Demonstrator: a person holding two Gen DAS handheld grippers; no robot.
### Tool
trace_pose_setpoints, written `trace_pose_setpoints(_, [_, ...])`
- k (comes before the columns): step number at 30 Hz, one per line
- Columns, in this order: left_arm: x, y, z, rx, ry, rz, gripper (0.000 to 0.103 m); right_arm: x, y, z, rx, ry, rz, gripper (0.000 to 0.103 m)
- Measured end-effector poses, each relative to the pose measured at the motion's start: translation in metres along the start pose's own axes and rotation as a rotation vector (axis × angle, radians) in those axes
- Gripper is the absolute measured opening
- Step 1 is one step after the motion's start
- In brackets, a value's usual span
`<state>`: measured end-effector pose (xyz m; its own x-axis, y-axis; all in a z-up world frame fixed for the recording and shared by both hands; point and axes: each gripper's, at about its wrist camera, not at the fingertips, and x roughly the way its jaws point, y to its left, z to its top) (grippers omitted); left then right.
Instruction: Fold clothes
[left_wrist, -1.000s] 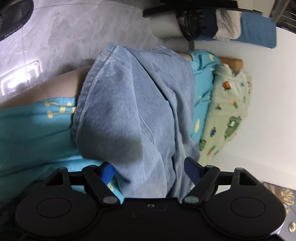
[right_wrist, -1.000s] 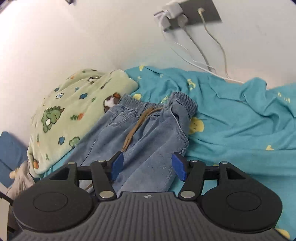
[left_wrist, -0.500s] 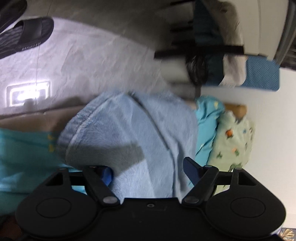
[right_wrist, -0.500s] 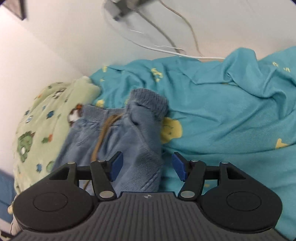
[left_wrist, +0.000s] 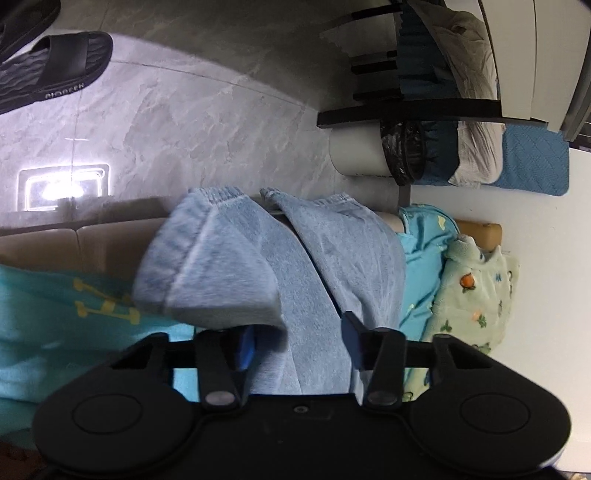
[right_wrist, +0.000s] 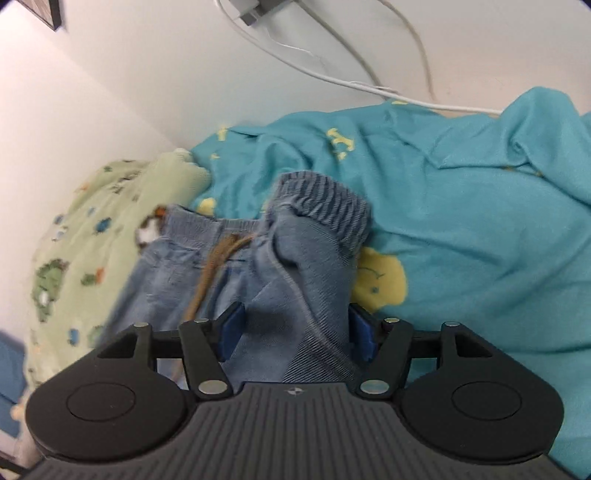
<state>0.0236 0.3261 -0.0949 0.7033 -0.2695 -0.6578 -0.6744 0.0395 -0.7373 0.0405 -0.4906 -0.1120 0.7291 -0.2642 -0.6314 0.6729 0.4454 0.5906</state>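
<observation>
Lying on a teal bedsheet (left_wrist: 44, 317), the light-blue denim trousers (left_wrist: 314, 266) stretch away from the left wrist camera toward the marbled grey floor (left_wrist: 207, 122). At the far left of that view a black slide sandal (left_wrist: 55, 70) sits on the floor. Moving right, one trouser leg is doubled over into a thick fold, its elastic cuff (left_wrist: 218, 194) at the bed's edge, and the second cuff lies just beside it. The left gripper (left_wrist: 299, 338) straddles the denim; its jaws have just been closing, with the cloth between them, yet the right pad stands clear of the fabric, so the grip is not yet tight. Further right a pale green blanket with a cartoon print (left_wrist: 476, 288) lies against the white wall.

In the right wrist view the same green blanket (right_wrist: 92, 236) sits at the left, touching the trousers' waistband. A brown drawstring (right_wrist: 210, 273) trails down the front of the trousers (right_wrist: 266, 288). The ribbed elastic waistband (right_wrist: 325, 210) is bunched upward at the middle. The right gripper (right_wrist: 295, 326) has its jaws partly apart with a ridge of denim filling the gap; whether the pads press on it I cannot tell. To the right the teal sheet (right_wrist: 480, 229) shows a yellow printed face, and white cables (right_wrist: 332, 77) run along the wall above.
</observation>
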Motion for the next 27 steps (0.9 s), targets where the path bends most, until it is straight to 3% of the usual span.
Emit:
trace_pose_setpoints(2, [0.000,0.000,-0.001,0.008,-0.013,0.003,0.023,0.001,-0.002,0.002,-0.002,-0.011,-0.016,0.051])
trace_pose_setpoints(3, [-0.001,-0.001,-0.001,0.015,-0.022,0.000,0.015,0.002,-0.003,0.003,-0.003,-0.017,-0.021,0.040])
trace_pose_setpoints(4, [-0.001,-0.001,-0.001,0.022,-0.030,-0.003,0.014,0.002,-0.003,0.004,-0.001,-0.023,-0.027,0.029])
trace_pose_setpoints(7, [-0.007,-0.004,-0.002,0.057,-0.067,-0.039,0.004,-0.006,0.002,0.006,-0.006,-0.064,-0.017,0.013])
trace_pose_setpoints(14, [-0.043,-0.020,-0.004,0.177,-0.120,-0.149,0.002,-0.071,0.034,0.021,0.021,-0.217,0.142,0.006])
trace_pose_setpoints(18, [-0.071,-0.019,0.007,0.175,-0.126,-0.209,0.002,-0.112,0.050,0.031,-0.066,-0.295,0.147,0.005])
trace_pose_setpoints(20, [-0.072,-0.016,0.011,0.195,-0.115,-0.199,0.002,-0.119,0.047,0.033,-0.056,-0.292,0.119,0.005])
trace_pose_setpoints(24, [-0.052,-0.003,0.027,0.157,-0.064,-0.156,0.002,-0.098,0.030,0.024,-0.018,-0.181,0.017,0.006])
trace_pose_setpoints(27, [-0.035,-0.017,0.041,0.162,-0.036,-0.141,0.002,-0.088,0.039,0.024,-0.039,-0.154,-0.017,0.006])
